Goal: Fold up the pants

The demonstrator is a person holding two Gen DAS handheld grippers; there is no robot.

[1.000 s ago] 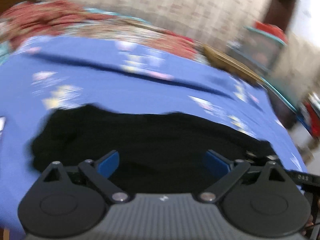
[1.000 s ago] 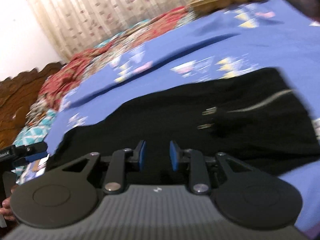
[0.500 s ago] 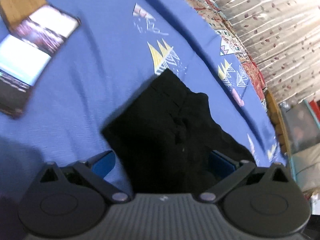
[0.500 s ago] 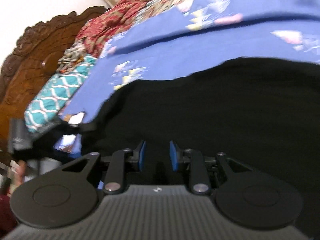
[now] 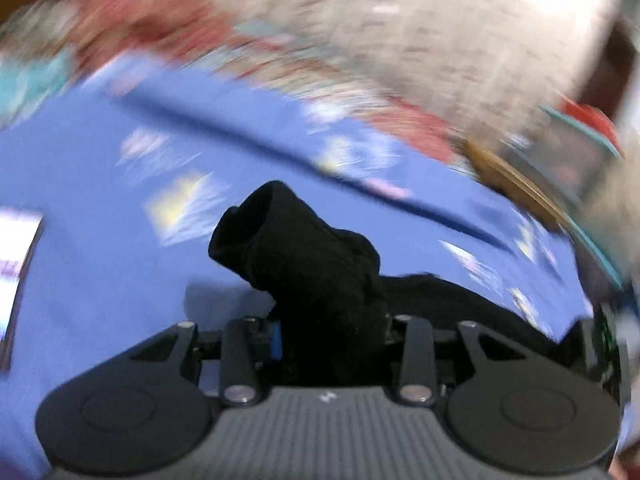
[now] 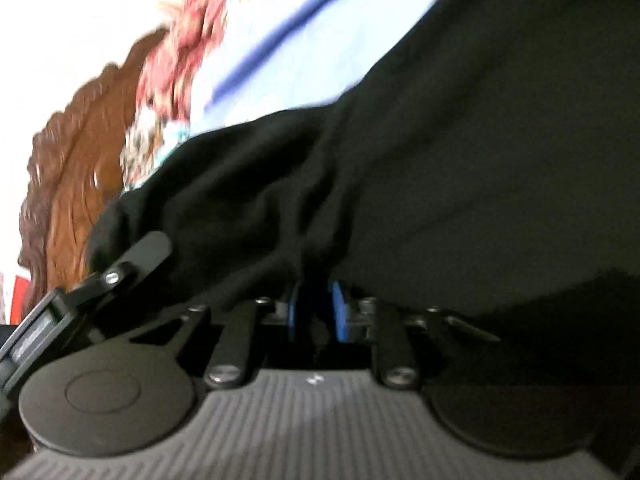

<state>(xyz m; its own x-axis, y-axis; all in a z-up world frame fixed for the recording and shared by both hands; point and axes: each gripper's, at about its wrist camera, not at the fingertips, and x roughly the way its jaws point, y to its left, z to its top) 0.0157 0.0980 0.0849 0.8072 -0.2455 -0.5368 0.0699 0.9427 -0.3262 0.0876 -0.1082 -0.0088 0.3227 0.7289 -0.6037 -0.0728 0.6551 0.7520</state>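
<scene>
1. On the bed, I see the black pants (image 5: 304,264) bunched up between my left gripper (image 5: 332,336) jaws; a thick rolled wad sticks forward past the tips, the rest trails to the right on the blue bedsheet (image 5: 88,264).
2. Left jaws are closing, cloth packed between them; the one blue pad I can see presses against the wad.
3. Right gripper (image 6: 316,312): jaws closing too, blue pads nearly together, with a pinched ridge of the pants (image 6: 460,168) running into the gap. Fabric fills most of that view, puckered toward the pads.
4. Surface: blue sheet with pale printed motifs, a fold line across it. Behind: red patterned bedding (image 5: 132,20), pale curtain (image 5: 420,28), carved wooden headboard (image 6: 80,152) in the right view.
5. Both views motion-blurred. Left gripper's right pad is buried under cloth. Pants' full outline is cut off; can't tell waistband from legs. Flat item at the left view's edge is unreadable.
</scene>
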